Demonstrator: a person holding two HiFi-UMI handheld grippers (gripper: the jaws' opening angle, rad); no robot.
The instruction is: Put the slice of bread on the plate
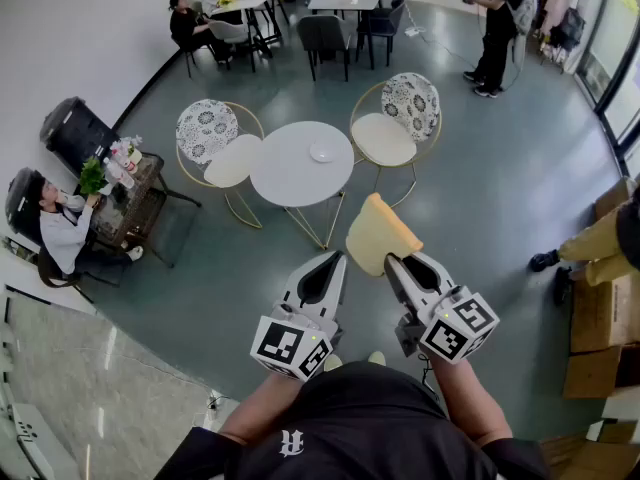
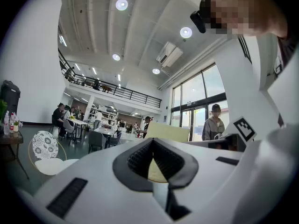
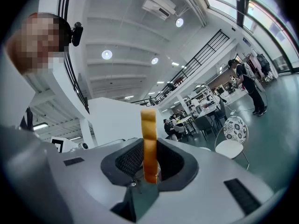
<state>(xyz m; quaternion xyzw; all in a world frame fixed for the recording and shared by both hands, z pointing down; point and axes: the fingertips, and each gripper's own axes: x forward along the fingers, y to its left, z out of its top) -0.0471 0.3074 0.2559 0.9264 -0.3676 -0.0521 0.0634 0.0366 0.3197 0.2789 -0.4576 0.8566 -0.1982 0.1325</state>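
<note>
right tongs (image 1: 392,260) — clamped on bread slice (image 1: 378,233), edge-on between jaws | left tongs (image 1: 335,258) — together, empty, just beside

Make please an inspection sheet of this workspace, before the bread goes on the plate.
Surface: round white table, only the plate on it.
Job's things: slice of bread held on edge, short of the table; small white plate looks empty.
Clutter: nothing seen on the table.
Grippers: right gripper shut on the slice of bread; left gripper shut, empty.
Cables: what looks like a thin cable on the far floor.
Surroundings: two patterned chairs at the table; cardboard boxes at right; a seated person at left.
</note>
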